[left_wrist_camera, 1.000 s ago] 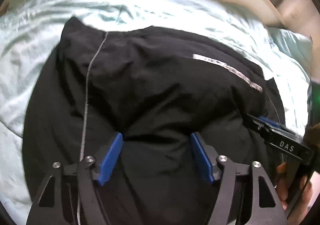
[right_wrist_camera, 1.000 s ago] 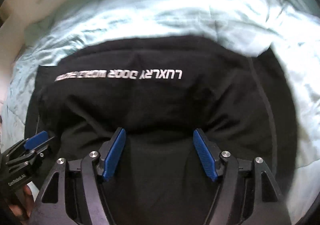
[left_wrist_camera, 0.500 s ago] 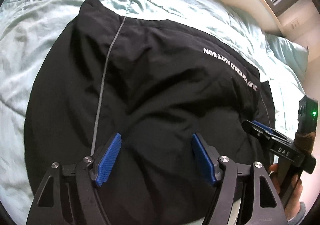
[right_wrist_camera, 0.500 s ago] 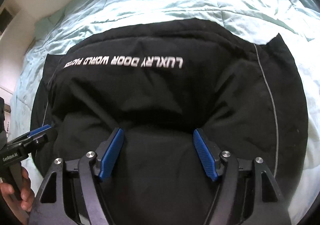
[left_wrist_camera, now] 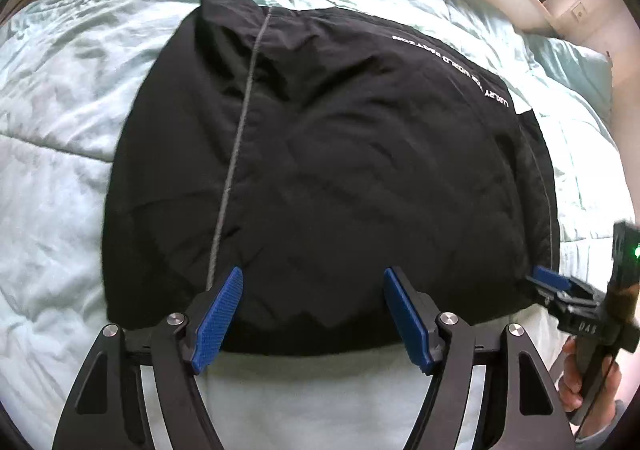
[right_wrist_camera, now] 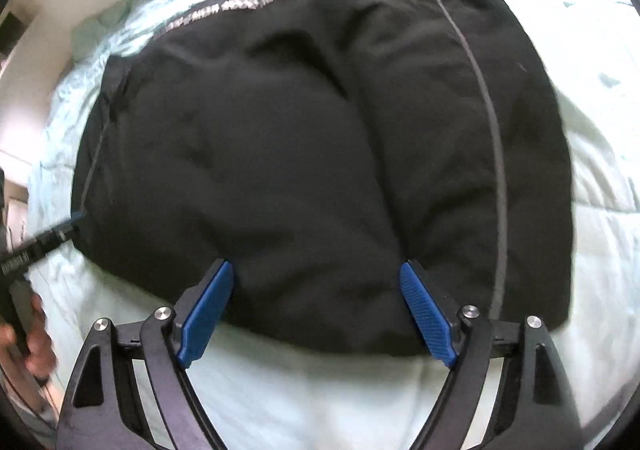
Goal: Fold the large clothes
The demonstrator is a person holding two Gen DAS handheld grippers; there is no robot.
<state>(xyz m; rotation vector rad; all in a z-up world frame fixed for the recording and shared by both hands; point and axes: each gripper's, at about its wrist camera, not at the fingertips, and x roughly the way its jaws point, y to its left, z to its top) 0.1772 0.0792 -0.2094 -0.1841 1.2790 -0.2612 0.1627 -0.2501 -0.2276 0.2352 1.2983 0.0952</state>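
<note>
Holding both tongs wide apart, I grip nothing right now. My left gripper point(left_wrist_camera: 312, 310) hangs just over the near edge of the black jacket point(left_wrist_camera: 340, 170), and my right gripper point(right_wrist_camera: 316, 306) hangs over the same edge, further along. The jacket lies straight ahead of both tongs, flat on the pale green blanket point(left_wrist_camera: 52, 130). It is a puffy folded pile. Its long way runs from side to side in front of me, and the white letters point(left_wrist_camera: 460, 62) sit along the far edge. A thin grey stripe point(left_wrist_camera: 236, 146) runs from the near edge away from me, close to my left tongs. Both tongs look about the same way off from the near edge, so I think either one could grab it for the next fold.

A moment ago the blue pads sat over the black cloth, with cloth bunched between them. Now I have pulled back, and I can see a strip of blanket between me and the jacket. The jacket looks smoother and lies flatter too.
</note>
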